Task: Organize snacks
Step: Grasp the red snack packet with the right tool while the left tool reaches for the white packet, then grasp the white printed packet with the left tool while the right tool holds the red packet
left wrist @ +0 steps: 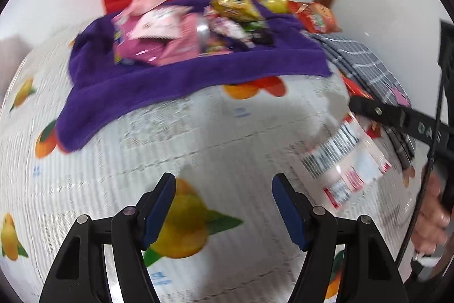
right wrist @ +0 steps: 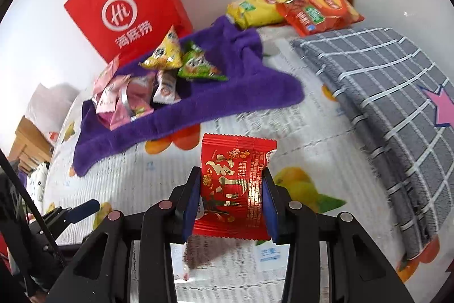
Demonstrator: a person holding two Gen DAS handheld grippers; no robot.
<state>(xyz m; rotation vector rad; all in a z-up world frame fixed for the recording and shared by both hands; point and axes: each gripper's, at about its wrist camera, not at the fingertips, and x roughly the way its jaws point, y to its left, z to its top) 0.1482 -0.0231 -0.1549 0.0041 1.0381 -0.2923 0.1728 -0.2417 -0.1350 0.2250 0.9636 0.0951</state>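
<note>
Fruit-print sheet (right wrist: 312,155) covers the bed; purple towel (right wrist: 198,104) lies far left, heaped with small snack packets (right wrist: 136,95). Right gripper (right wrist: 230,199) clamped on a red snack packet (right wrist: 235,183), both pads pressing its sides, above the near sheet. Left gripper (left wrist: 224,208) jaws apart, nothing between them.

You work over a white fruit-printed sheet (right wrist: 298,138) that covers the surface. On it lie a rumpled purple towel (right wrist: 227,93) toward the wall, a folded grey checked blanket (right wrist: 383,81) to the right, and a yellow packet (right wrist: 255,10) touching an orange packet (right wrist: 320,12) at the far edge.
</note>
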